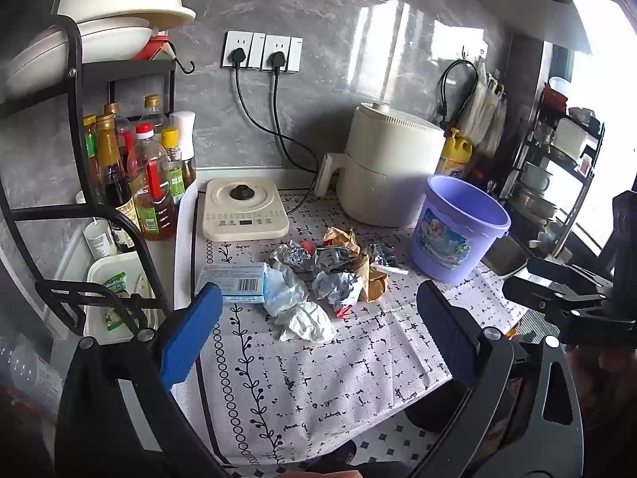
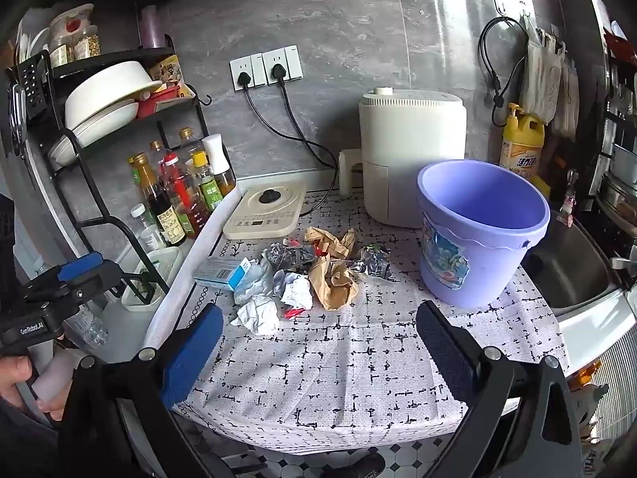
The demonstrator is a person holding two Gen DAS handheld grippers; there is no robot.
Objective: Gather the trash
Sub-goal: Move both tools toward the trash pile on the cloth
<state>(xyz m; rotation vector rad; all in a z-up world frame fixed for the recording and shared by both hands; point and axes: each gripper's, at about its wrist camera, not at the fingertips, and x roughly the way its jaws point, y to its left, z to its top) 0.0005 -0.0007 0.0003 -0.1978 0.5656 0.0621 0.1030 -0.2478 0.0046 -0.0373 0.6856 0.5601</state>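
Note:
A pile of trash lies mid-counter on a patterned cloth [image 1: 318,366]: white crumpled tissue [image 1: 306,320] [image 2: 258,314], brown paper [image 1: 372,285] [image 2: 332,283], foil wrappers [image 1: 296,257] [image 2: 372,261] and a blue carton [image 1: 235,283] [image 2: 223,273]. A purple bucket [image 1: 458,227] [image 2: 477,235] stands upright and empty to the right of the pile. My left gripper [image 1: 318,334] is open and empty, short of the pile. My right gripper [image 2: 318,342] is open and empty, also short of it.
An induction cooker [image 1: 245,209] [image 2: 266,209] and a white air fryer [image 1: 392,171] [image 2: 412,159] stand behind the pile. A rack with sauce bottles [image 1: 139,175] [image 2: 179,191] is at left. A sink [image 2: 573,275] is at right, a yellow detergent bottle [image 2: 521,143] behind the bucket.

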